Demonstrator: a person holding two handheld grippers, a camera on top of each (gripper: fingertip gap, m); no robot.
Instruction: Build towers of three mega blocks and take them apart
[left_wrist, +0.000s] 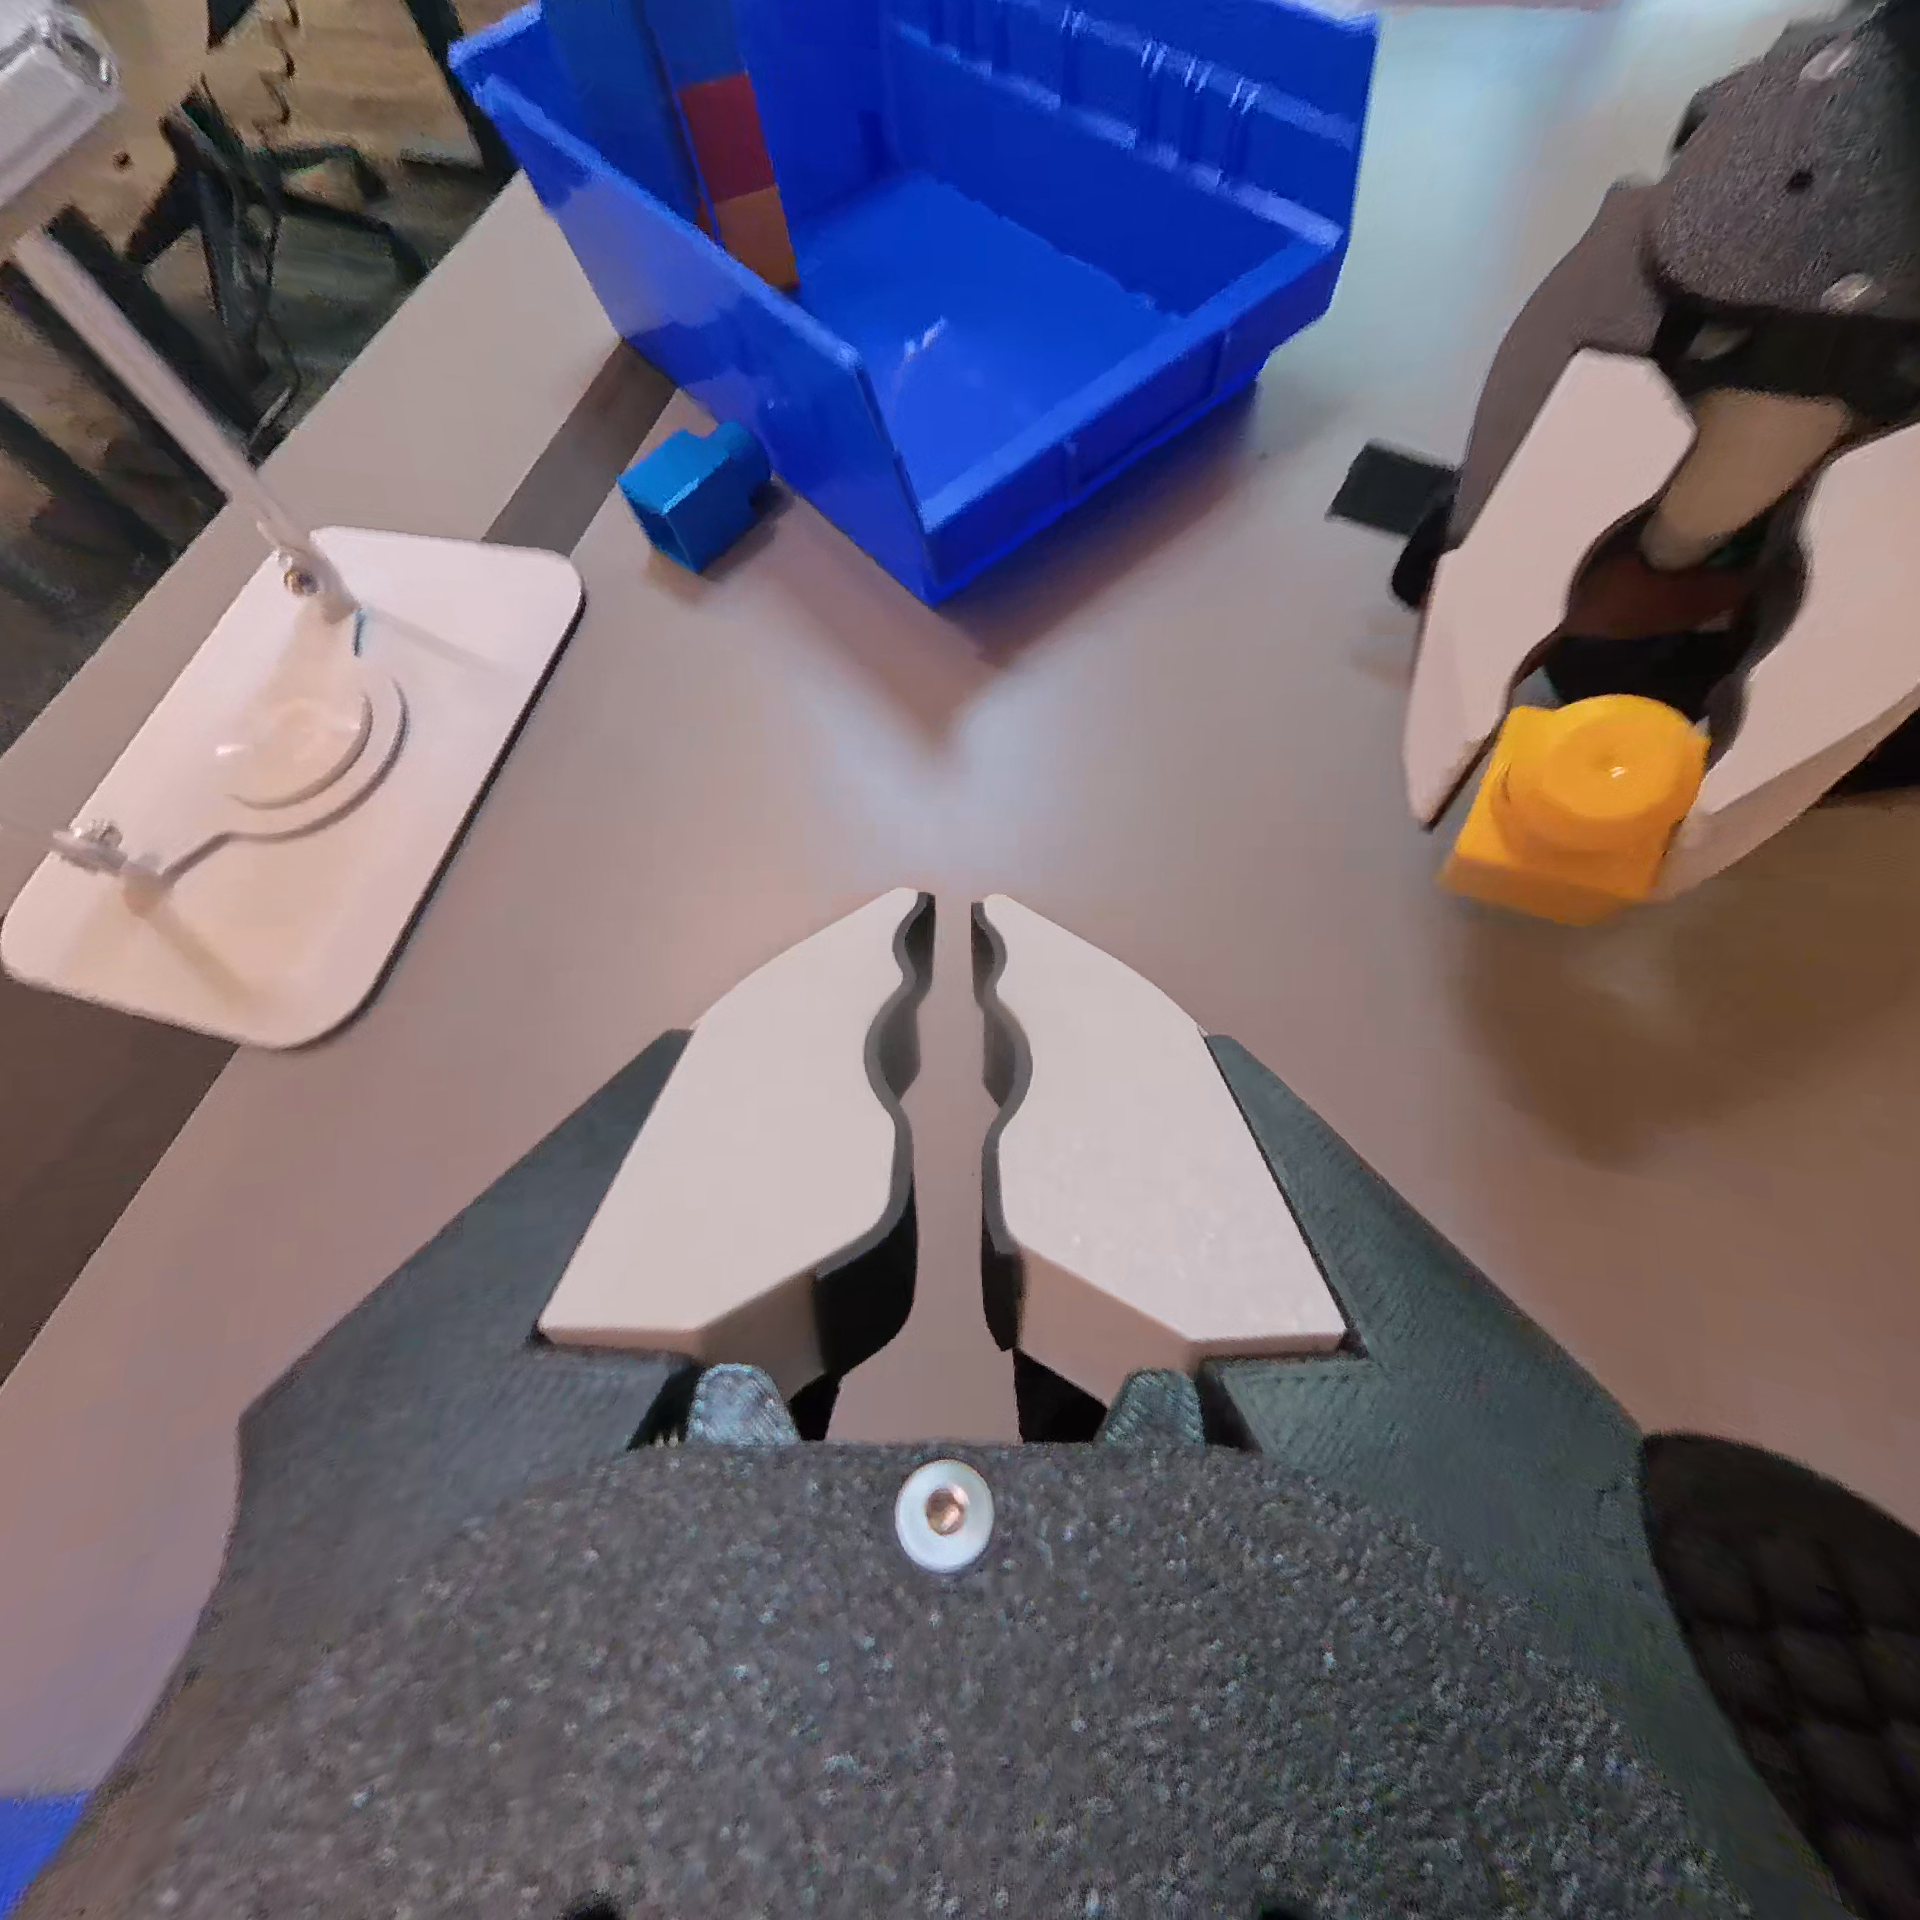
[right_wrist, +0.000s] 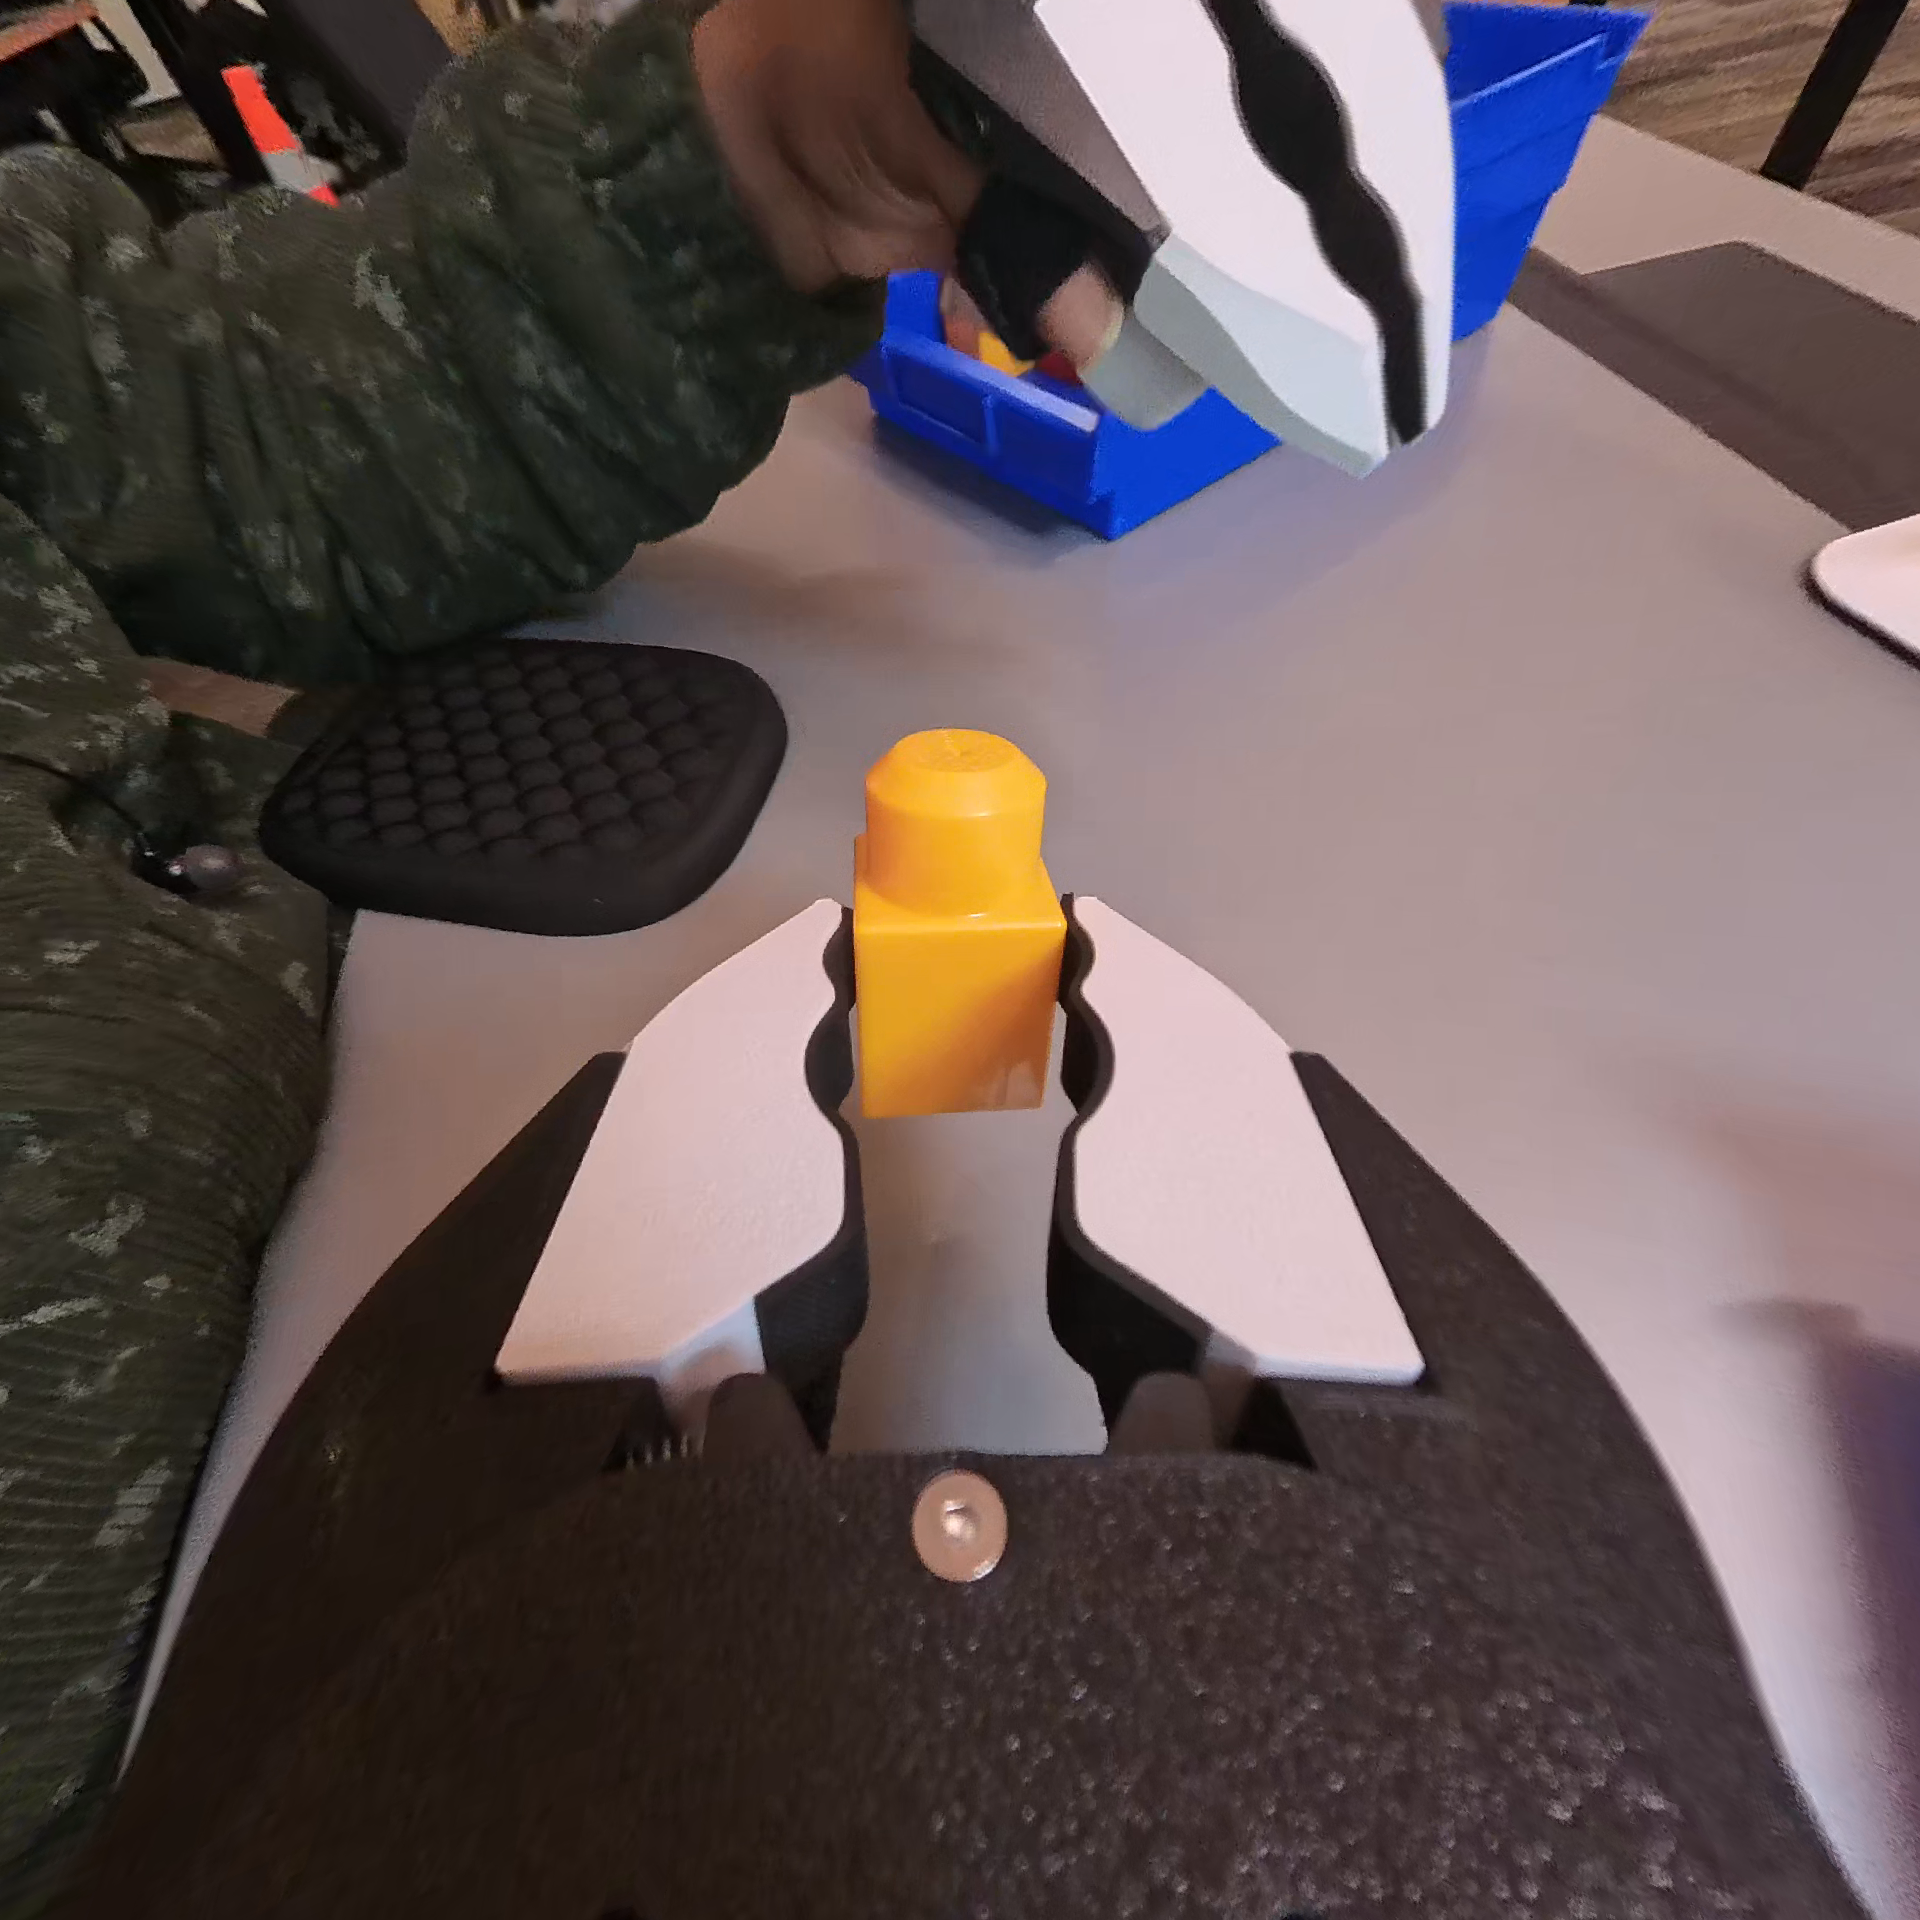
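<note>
My right gripper (right_wrist: 956, 920) is shut on an orange mega block (right_wrist: 951, 966), stud pointing away, held low over the grey table. In the left wrist view the same gripper (left_wrist: 1558, 821) and orange block (left_wrist: 1579, 810) show at the right. My left gripper (left_wrist: 951, 904) is shut and empty above the table's middle; it shows raised in the right wrist view (right_wrist: 1397, 426). A blue block (left_wrist: 696, 494) lies on the table beside the blue bin (left_wrist: 1039, 447). A stack of blue, red and orange blocks (left_wrist: 738, 156) leans inside the bin at its left wall.
A white lamp base (left_wrist: 281, 779) with a slanted pole stands on the table at the left. A black honeycomb armrest pad (right_wrist: 530, 779) sits at the table's edge. A person's green patterned sleeve (right_wrist: 416, 364) reaches across. A second blue bin (right_wrist: 1049, 447) holds some blocks. Spacing between my two grippers at the tips: around 12 centimeters. My left gripper's tips are some 30 centimeters from the white lamp base (left_wrist: 281, 779).
</note>
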